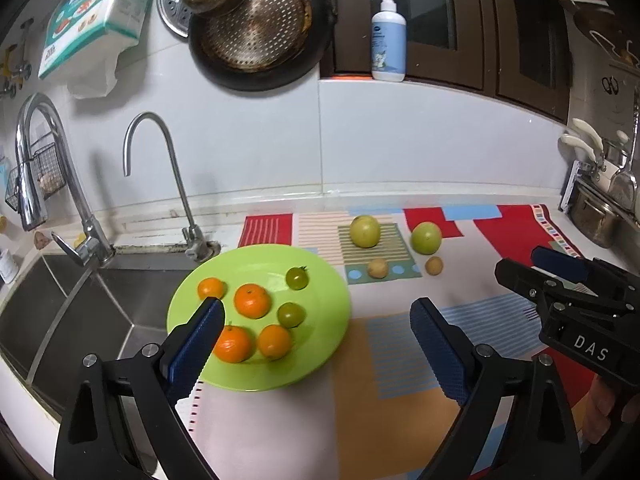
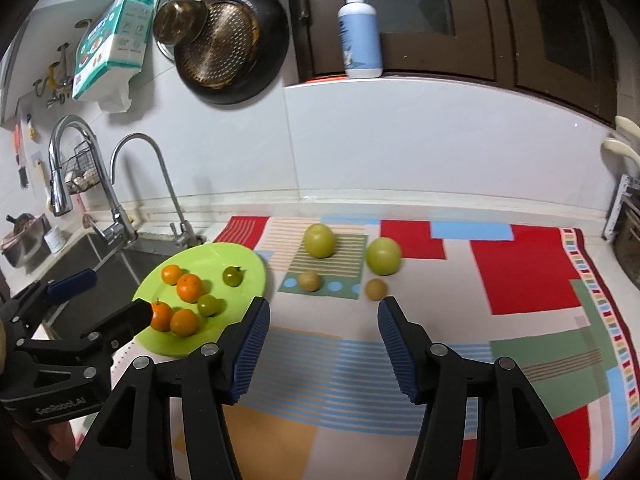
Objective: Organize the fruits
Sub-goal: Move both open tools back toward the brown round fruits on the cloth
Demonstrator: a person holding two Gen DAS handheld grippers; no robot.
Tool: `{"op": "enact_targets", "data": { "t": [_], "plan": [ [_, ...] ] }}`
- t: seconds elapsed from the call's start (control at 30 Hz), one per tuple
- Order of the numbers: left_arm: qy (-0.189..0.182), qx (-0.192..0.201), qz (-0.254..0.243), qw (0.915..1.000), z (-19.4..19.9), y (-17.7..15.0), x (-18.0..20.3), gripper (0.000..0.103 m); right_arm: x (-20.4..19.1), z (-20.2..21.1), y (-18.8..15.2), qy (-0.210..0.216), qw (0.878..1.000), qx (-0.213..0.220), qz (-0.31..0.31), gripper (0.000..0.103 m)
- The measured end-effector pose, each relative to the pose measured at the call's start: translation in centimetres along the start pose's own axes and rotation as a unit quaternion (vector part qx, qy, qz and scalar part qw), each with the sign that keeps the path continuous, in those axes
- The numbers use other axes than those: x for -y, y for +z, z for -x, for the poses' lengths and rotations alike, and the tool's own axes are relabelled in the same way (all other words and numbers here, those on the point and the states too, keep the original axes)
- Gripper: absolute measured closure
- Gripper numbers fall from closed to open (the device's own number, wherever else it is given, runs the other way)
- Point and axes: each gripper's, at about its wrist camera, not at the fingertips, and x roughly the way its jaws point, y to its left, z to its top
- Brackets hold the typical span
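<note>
While both grippers hang above the worktop [image 2: 520,216], nothing is held: the left gripper [image 1: 316,320] has its jaws spread wide over the near rim of the green plate [image 1: 320,344], and the right gripper [image 2: 324,320] is likewise wide open over the patterned mat [image 2: 520,280], empty. Plate sits at the mat's left end, just beside the steel sink [image 1: 80,300], and carries four oranges [image 1: 252,300] and two small green tomatoes [image 1: 297,278], loosely grouped and mostly apart. On the mat, well right of the plate: two large yellow-green round fruits [image 2: 319,240] side by side, with two small brown round fruits [image 2: 309,281] just in front of them, one before each. Mat is a block print of red, blue, green and orange with striped panels. Two curved taps [image 1: 160,168] stand behind the sink. White tiled wall [image 1: 400,140] behind; a dark perforated pan [image 1: 260,32] and a tissue pack [image 1: 92,20] hang on it. Pump bottle [image 1: 388,40] stands on the ledge below dark wood cabinets [image 1: 520,20].
</note>
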Motion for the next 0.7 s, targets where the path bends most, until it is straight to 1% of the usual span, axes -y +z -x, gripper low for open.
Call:
{"op": "enact_targets", "data": {
  "t": [0.23,0.33,0.4,0.7],
  "plan": [
    [-0.005,0.005,0.001,1.0,-0.4,1.0,2.1,0.008,2.5,0.5,0.3,-0.007,1.0,0.003,0.001,0.046],
    [-0.006,0.005,0.0,1.0,-1.0,1.5,2.9,0.008,3.2,0.3,0.6,-0.012,1.0,0.005,0.005,0.041],
    [-0.006,0.003,-0.002,1.0,-1.5,1.7,3.2,0.008,3.7,0.1,0.7,-0.015,1.0,0.007,0.005,0.041],
    [-0.008,-0.004,-0.021,0.9997,-4.4,2.7,4.1,0.008,5.0,-2.0,1.4,-0.02,1.0,-0.003,0.002,0.04]
  ]
}}
